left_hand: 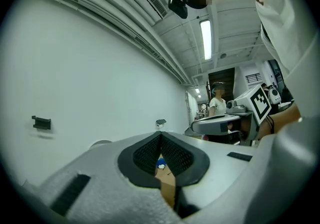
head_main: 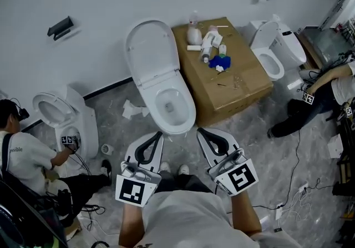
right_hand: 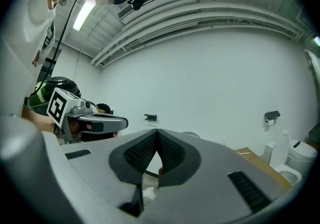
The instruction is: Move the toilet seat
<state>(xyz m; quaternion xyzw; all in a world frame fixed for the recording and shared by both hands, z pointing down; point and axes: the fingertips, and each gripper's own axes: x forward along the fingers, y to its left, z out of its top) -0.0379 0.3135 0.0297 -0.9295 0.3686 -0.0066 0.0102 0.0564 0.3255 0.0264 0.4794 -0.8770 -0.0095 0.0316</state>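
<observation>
From where I stand, the person faces the white toilet [head_main: 166, 91] head on, with the left gripper [head_main: 158, 136] and the right gripper [head_main: 201, 131] held level side by side, just short of the bowl's front edge and touching nothing. Both pairs of jaws are pressed together with nothing between them; each gripper view shows the ribbed pads meeting at the tip. The lid [head_main: 150, 47] stands upright against the wall, and the toilet seat [head_main: 190, 112] looks to be lying down on the bowl rim, though from above I cannot be sure the ring is not folded up with the lid. The step in hand looks like the approach, with no grasp begun. To do it well, I would part one pair of jaws before it reaches the porcelain, bring it in low at the front of the ring where there is an edge to pinch, and close only on the seat, not on the bowl rim beneath. The hinge sits at the back, so the lift should follow an arc up and back, not a straight pull. The cardboard box [head_main: 238, 83] crowded with bottles [head_main: 208, 44] stands right beside the bowl on the right, so that elbow needs watching.
</observation>
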